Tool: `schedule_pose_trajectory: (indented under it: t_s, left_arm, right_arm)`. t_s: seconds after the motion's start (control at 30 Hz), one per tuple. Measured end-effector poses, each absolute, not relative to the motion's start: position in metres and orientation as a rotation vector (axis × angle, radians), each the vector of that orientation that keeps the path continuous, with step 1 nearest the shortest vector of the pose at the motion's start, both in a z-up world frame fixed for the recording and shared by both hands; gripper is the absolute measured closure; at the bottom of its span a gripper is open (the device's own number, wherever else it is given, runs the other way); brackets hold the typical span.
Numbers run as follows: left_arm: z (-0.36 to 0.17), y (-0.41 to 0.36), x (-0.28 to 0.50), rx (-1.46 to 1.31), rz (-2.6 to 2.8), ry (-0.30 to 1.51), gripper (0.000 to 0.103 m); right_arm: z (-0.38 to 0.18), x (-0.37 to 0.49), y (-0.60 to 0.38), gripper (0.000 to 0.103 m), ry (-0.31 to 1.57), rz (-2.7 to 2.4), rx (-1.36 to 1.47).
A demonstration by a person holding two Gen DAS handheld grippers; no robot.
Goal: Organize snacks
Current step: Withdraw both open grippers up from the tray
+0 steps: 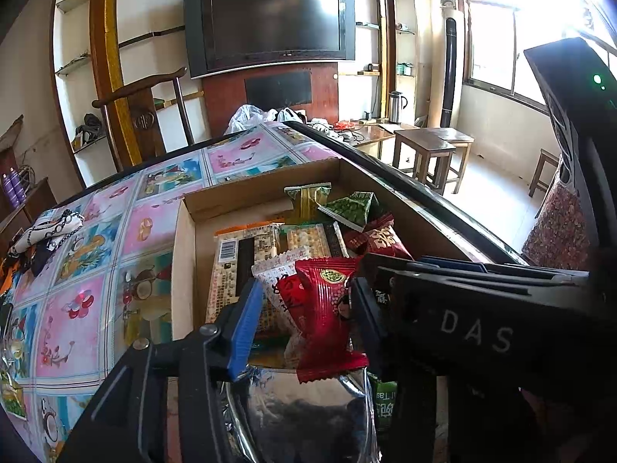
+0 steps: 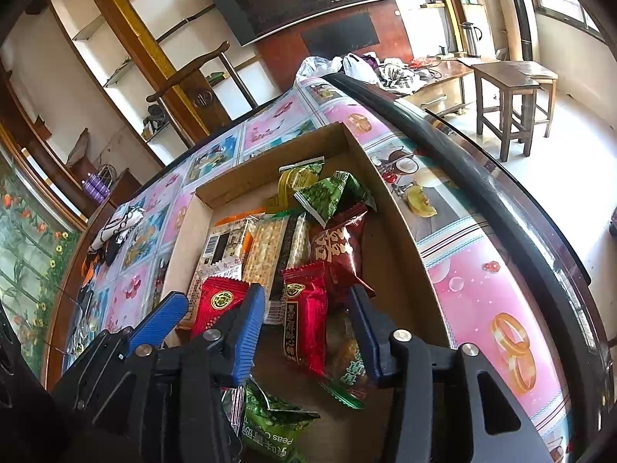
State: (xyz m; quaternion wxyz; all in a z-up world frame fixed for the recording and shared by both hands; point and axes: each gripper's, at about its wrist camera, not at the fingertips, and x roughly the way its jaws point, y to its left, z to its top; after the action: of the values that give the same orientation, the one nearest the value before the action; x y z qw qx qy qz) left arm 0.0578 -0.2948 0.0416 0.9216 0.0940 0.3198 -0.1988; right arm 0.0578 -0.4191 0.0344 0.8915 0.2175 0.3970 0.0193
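Ahead of you a dark television (image 1: 270, 19) hangs on the wall, with white shelves (image 1: 77, 61) to its left and a wooden chair (image 1: 142, 112) tucked behind the table. The tablecloth (image 1: 81, 270), a patchwork of pink and blue picture squares, covers the tabletop, and a black-and-white patterned cloth (image 1: 50, 229) lies crumpled near its left edge. To your right you see a steel kettle (image 1: 396, 106) on a low cabinet, wooden stools (image 1: 428, 154) on the pale floor, and a bright window (image 1: 497, 46).
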Motion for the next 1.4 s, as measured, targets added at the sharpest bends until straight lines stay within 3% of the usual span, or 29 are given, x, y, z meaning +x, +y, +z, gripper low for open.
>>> schedule_pose_trajectory:
  t_s: [0.5, 1.4]
  left_arm:
    - [0.0450, -0.2953, 0.0587, 0.189, -0.403, 0.653, 0.043]
    - [0.0457, -0.2920, 0.0636, 0.174, -0.387, 0.645, 0.030]
  right_arm:
    - [0.0390, 0.0564, -0.4217, 0.047, 0.813, 0.024, 0.441]
    - [0.0409, 0.0565, -0.4241, 0.032, 0.795, -0.012, 0.414]
